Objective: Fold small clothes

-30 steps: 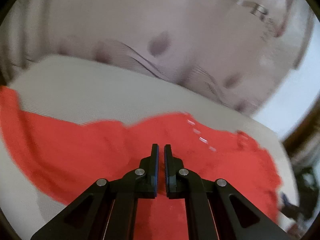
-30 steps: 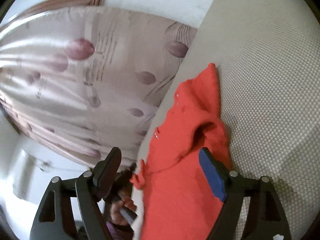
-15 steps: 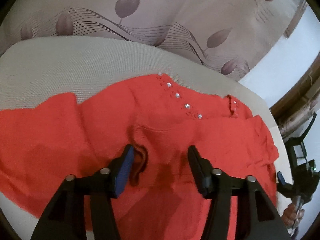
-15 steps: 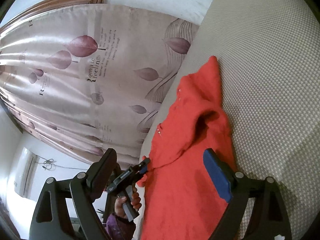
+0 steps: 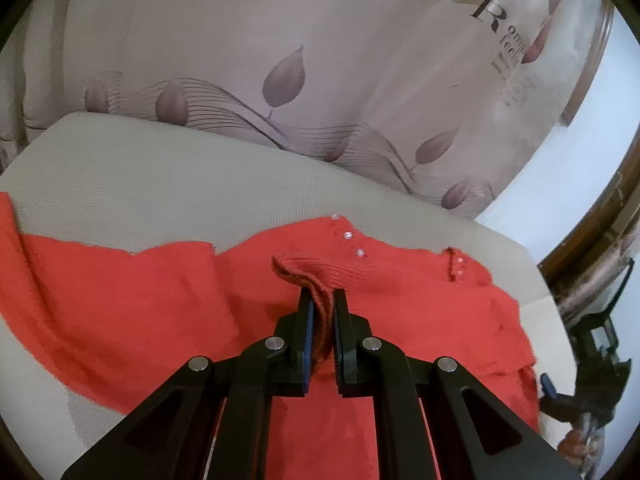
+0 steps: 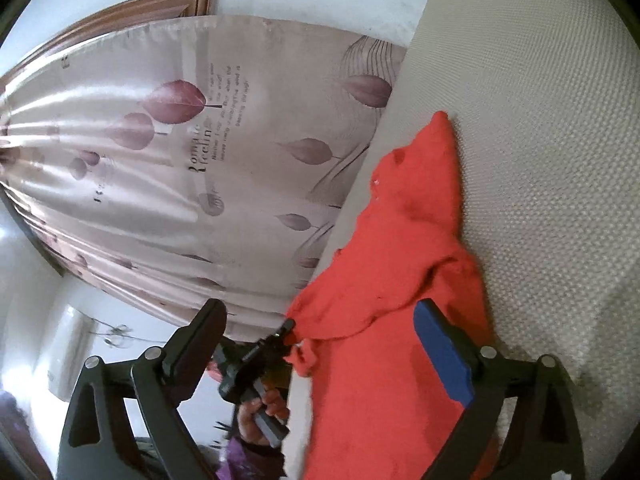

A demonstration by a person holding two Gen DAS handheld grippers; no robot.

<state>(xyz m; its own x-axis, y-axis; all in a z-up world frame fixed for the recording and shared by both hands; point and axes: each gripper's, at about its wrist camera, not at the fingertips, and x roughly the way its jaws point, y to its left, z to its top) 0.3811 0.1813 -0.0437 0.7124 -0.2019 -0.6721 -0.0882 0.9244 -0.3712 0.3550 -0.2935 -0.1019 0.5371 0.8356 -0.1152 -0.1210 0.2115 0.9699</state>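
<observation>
One red knit top (image 5: pixel 400 320) lies spread on a pale, ribbed cushion (image 5: pixel 160 184), and only the left wrist view shows how it is held: the left gripper (image 5: pixel 321 312) has just closed its jaws on a raised fold of the knit, a ridged cuff-like edge standing up between the blue pads (image 5: pixel 307 332). That view also gives the small clear beads (image 5: pixel 348 236) in a short row near the neckline, and a flat sleeve running off to the left. From the right wrist view the top (image 6: pixel 400 360) reads as a long crumpled strip along the cushion's (image 6: pixel 540 120) edge, its far tip pointed, and the left gripper (image 6: pixel 288 326) shows from outside, pinching a corner of the cloth, with a hand (image 6: pixel 260 408) on its handle. The right gripper (image 6: pixel 320 320) has its jaws just opening, spread wide, one blue pad (image 6: pixel 444 356) over the red cloth, nothing pressed between them. Behind hangs a glossy pinkish curtain (image 6: pixel 160 140) printed with mauve leaves and thin wavy lines, under a brown wooden frame (image 6: pixel 140 8)
</observation>
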